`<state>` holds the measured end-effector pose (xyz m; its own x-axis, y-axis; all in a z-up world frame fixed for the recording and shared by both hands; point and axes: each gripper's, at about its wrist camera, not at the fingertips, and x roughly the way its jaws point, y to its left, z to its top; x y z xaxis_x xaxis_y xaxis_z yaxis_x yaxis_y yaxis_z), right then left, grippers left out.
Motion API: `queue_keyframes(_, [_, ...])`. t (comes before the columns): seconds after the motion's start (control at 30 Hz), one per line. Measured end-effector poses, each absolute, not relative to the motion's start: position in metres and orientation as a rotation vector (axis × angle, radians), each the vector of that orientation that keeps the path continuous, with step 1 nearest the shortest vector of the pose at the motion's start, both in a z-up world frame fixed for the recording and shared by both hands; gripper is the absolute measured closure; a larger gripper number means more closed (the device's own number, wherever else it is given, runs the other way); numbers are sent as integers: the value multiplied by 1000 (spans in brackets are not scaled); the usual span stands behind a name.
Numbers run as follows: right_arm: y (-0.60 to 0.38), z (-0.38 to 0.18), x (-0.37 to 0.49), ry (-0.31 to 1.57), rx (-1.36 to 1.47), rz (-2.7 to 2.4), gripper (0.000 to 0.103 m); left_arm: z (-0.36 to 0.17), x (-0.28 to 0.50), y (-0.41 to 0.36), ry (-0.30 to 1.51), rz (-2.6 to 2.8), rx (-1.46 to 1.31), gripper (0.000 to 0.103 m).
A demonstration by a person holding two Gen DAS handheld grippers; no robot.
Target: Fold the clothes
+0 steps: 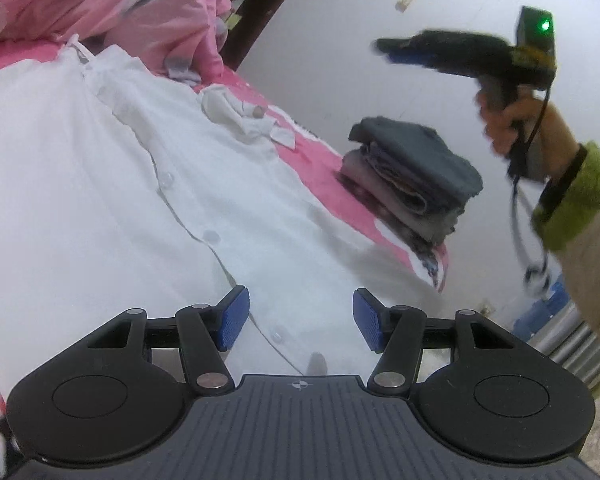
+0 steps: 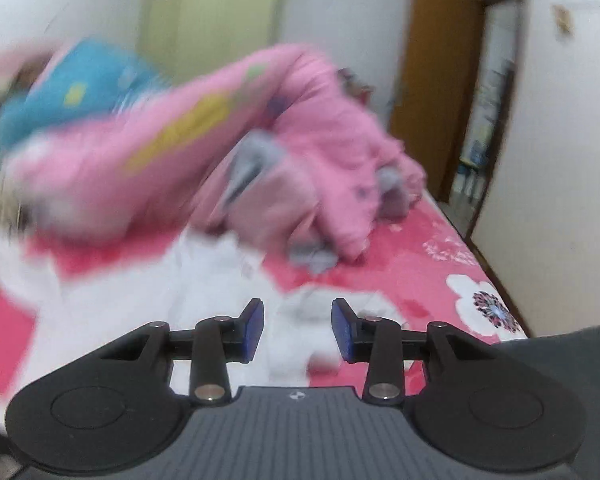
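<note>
— Hands first: where are they?

— Left gripper [image 1: 300, 318], black with blue ribbed pads, hangs low over the white button-front shirt [image 1: 120, 184], pointing down along its row of buttons. Its jaws stand about half apart with nothing between them; the cloth lies below the pads, not pinched.

— And the other one?

— Right gripper [image 1: 400, 50] is up in the air at the far right of the left wrist view, blurred, held by a bare hand [image 1: 520, 128] in a beige sleeve with a green fuzzy cuff [image 1: 576, 196]. A green light glows on its back and a dark cable dangles from the handle.

— Is it holding anything?

— No. In its own view the jaws [image 2: 298, 330] are partly apart and empty, the shirt's white cloth [image 2: 204, 280] blurred beneath them.

— Where does the shirt lie?

— Spread flat on the pink flowered bedsheet [image 2: 428, 248], filling the near and left part of the bed, with a crumpled white cuff or collar end [image 1: 236, 114] at its far edge.

— What else is around?

— A folded stack of grey and mauve clothes [image 1: 412, 180] sits near the right edge of the bed, apart from the shirt. A heaped pink quilt with grey patches [image 2: 308, 136] lies at the far end, a blue patterned piece [image 2: 72, 88] to its left. A brown wooden door [image 2: 436, 92] stands open in the white wall on the right.
</note>
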<state>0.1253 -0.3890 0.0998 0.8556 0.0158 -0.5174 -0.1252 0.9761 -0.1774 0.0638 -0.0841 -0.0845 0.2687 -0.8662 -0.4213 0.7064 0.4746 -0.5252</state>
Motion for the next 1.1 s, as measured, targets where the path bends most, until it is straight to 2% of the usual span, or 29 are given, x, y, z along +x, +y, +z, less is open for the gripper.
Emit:
queue_keyframes(0.13, [-311,47,152,561,-364,272,64,-82,46,-95,708,-994,-183,45])
queue_keyframes(0.33, [-216,-25,236,575,-630,396,65,-92,40,-91,704,-957,-166,46])
queue_keyframes(0.63, [-199,-83,354,677,-612,321,65,-108,48,-83,668,-1016,-155,45])
queue_keyframes(0.7, [-202,-93,370,704,-598,306,68,-108,50,-84,663,-1028,-161,45])
queue_keyframes(0.8, [-214,-100,389,750,-492,304,82,-109,49,-84,651,-1040,-158,45])
queue_keyframes(0.87, [-231,-95,395,782,-350,312,94,-109,45,-85,642,-1044,-150,45])
queue_keyframes(0.97, [-263,-88,405,810,-107,327,100,-107,38,-86,639,-1049,-145,45])
queue_keyframes(1.1, [-304,-78,407,759,206,359,100,-106,42,-84,647,-1056,-157,44])
